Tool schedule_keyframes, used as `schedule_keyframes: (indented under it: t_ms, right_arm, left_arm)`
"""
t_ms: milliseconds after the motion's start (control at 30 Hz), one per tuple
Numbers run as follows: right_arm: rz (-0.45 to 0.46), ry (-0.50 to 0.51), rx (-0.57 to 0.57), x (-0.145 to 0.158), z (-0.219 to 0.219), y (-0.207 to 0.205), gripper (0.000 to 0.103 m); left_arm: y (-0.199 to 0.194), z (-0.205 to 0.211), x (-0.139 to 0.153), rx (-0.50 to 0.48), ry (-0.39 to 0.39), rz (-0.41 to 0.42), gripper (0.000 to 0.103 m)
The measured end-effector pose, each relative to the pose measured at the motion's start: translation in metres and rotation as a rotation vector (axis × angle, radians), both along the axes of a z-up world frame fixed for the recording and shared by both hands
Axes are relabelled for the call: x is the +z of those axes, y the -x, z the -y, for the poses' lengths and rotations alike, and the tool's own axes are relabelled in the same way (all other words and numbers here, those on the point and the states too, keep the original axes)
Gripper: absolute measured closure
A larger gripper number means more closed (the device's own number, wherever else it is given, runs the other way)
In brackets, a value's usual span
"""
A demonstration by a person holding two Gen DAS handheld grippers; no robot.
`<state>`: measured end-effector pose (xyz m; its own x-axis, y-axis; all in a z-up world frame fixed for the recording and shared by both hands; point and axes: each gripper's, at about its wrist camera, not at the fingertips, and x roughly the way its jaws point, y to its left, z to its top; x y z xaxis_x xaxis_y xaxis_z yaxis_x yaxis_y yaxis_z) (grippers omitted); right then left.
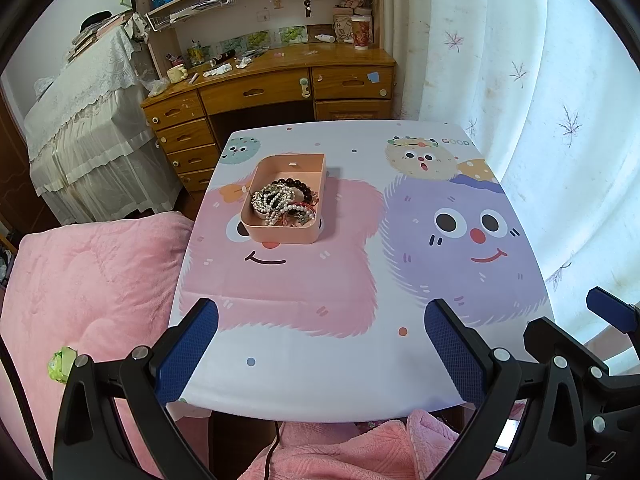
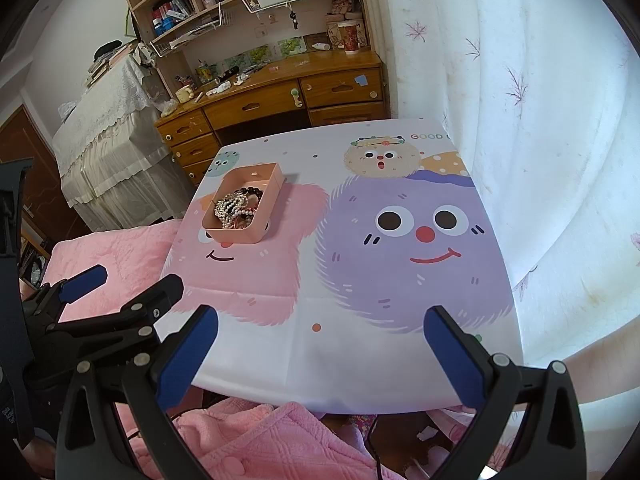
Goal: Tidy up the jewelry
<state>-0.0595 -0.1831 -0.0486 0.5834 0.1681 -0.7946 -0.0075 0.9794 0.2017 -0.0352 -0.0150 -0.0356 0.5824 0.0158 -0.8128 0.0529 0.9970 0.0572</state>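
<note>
A pink open box (image 1: 280,236) sits on the table (image 1: 320,380) over the pink monster print. It holds a tangle of jewelry (image 1: 282,202): white pearl strands, a dark bead bracelet and sparkly pieces. The box (image 2: 240,236) and the jewelry (image 2: 236,208) also show in the right wrist view, at the table's far left. My left gripper (image 1: 320,344) is open and empty above the table's near edge. My right gripper (image 2: 320,348) is open and empty above the near edge, right of the left gripper (image 2: 124,292).
The table wears a cartoon monster cloth (image 2: 400,240). A pink blanket (image 1: 88,280) lies to the left and below. A wooden desk (image 1: 272,88) with shelves stands behind. A white curtain (image 1: 540,120) hangs on the right. A lace-covered cabinet (image 1: 88,120) stands at left.
</note>
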Motion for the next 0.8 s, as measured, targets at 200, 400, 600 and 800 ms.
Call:
schedule_keyframes:
  t_ms: [200,400,600,800]
  right_arm:
    - [0.000,0.000,-0.003,0.0012,0.0004,-0.0015,0.000]
    - [0.000,0.000,-0.005,0.0013,0.0024,-0.0034,0.000]
    - [0.000,0.000,-0.004,0.0011,0.0032,-0.0035,0.000]
    - [-0.001,-0.001,-0.004,0.0011,0.0036,-0.0042,0.000]
  left_arm:
    - [-0.0029,0.0030,0.0017,-0.004,-0.003,0.001,0.001]
    - [-0.0046,0.0073,0.0026,-0.009,-0.007,-0.001,0.001]
    - [-0.0058,0.0086,0.0021,-0.011,-0.007,-0.003,0.001]
    - [-0.0060,0.0088,0.0023,-0.010,-0.009,-0.001,0.001]
